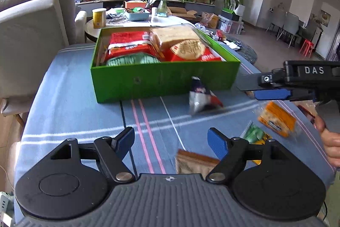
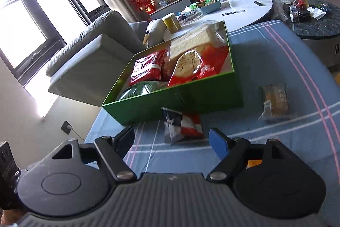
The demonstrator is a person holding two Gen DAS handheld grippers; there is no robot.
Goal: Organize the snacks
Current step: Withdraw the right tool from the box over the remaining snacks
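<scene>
A green box sits on a table covered with a blue striped cloth, and it already holds several snacks: a bagged loaf of sliced bread toward the far side, red snack packets beside it, a red bag of round crackers at the near right, and a green packet at the near left corner. Just in front of the box's near wall lies a small red, white and dark blue snack bag, close to the wall; whether it touches cannot be told. The left tongs hang over the cloth with their jaws standing well apart and nothing between them. Below them, near the lower edge of the left wrist view, lies a brown packet. To the right of it are a green packet with yellow edging and an orange cracker pack, both loose on the cloth. The right tongs also stand wide open and hold nothing; in their own view the red, white and blue bag lies just beyond the fingertips, apart from the pads. In the left view the right tongs come in from the right edge, held by a hand. A wrapped brown biscuit pack lies on the cloth to the right of the box.
</scene>
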